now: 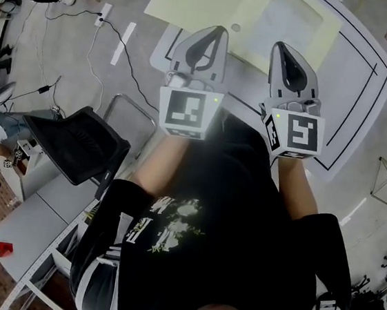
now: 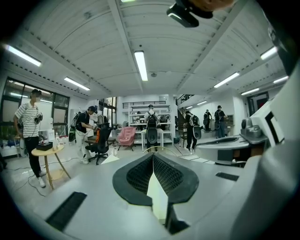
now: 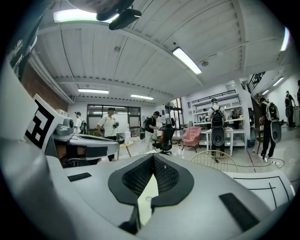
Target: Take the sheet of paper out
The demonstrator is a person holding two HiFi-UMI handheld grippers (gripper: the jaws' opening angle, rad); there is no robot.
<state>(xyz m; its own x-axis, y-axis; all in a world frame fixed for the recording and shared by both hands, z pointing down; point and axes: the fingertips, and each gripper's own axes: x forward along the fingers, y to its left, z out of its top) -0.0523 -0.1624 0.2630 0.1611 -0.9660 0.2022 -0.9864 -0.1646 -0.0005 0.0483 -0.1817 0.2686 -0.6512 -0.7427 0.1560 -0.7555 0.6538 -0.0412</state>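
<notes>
In the head view a pale yellow table top [image 1: 190, 4] lies ahead of me at the top of the picture. On it rests a lighter rectangular sheet [image 1: 289, 19]; whether it is loose paper or a sleeve I cannot tell. My left gripper [image 1: 218, 30] is held out with its tips over the table's near edge, jaws shut and empty. My right gripper [image 1: 282, 46] is beside it, just short of the sheet, also shut and empty. Both gripper views look level across the room, with the left gripper [image 2: 153, 154] and right gripper [image 3: 153, 155] showing tips that meet.
A black office chair [image 1: 77, 141] stands close on my left, beside a white desk [image 1: 26, 222]. A power strip with cables [image 1: 102, 14] lies on the floor. A white floor mat with black lines [image 1: 355, 79] surrounds the table. Several people [image 2: 29, 126] stand across the room.
</notes>
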